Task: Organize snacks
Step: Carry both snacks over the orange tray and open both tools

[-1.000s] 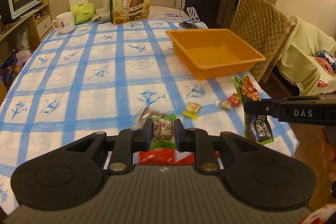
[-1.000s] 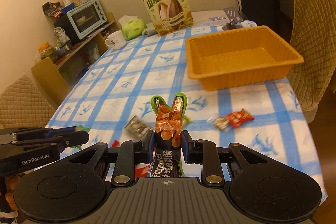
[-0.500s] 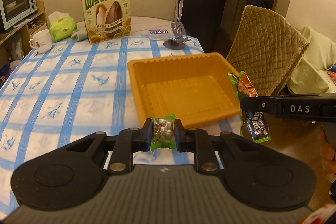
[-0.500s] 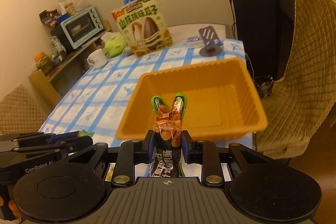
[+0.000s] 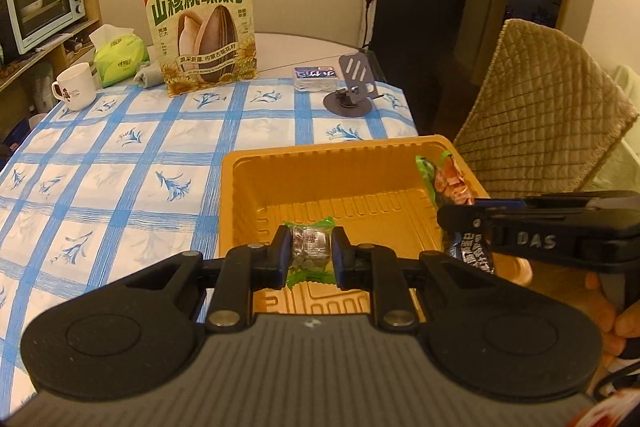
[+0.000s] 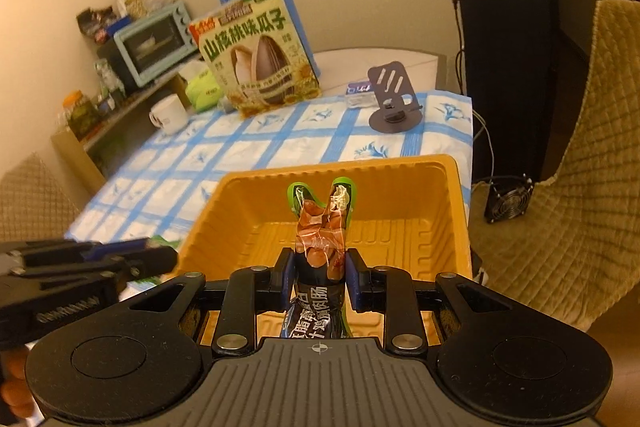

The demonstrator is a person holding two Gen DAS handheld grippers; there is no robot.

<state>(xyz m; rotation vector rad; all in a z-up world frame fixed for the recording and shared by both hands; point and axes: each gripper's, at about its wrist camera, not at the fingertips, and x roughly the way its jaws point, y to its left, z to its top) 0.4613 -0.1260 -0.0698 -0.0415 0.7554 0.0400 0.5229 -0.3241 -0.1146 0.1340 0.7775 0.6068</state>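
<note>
Left wrist view: left gripper [image 5: 307, 254] pinches a small green candy [image 5: 309, 242] over the orange tray [image 5: 248, 187]; right gripper [image 6: 319, 277] clamps a sausage pack [image 6: 320, 247] mid-body. Both look light, crinkly, slippery; grip centres.

The tray [image 5: 240, 187] is orange plastic, thin and moulded, with ribbed walls and a soft sheen. The cloth [image 5: 120, 155] over the worktop looks slick, blue-checked and printed. Both hand-held grippers are matt black plastic with small bright metal pins; the left gripper [image 5: 310, 251] pinches a small candy [image 5: 310, 241] in crinkly clear and green film, and the right gripper [image 6: 320, 273] pinches a sausage pack [image 6: 322, 235] of glossy, wrinkled foil-like film. The seed bag [image 5: 202, 31] is printed plastic, slightly shiny. The mug [image 5: 76, 91] looks glazed ceramic. The chair cover [image 5: 536, 115] is quilted, fuzzy fabric. The phone stand [image 5: 352, 83] is grey, matt metal.
</note>
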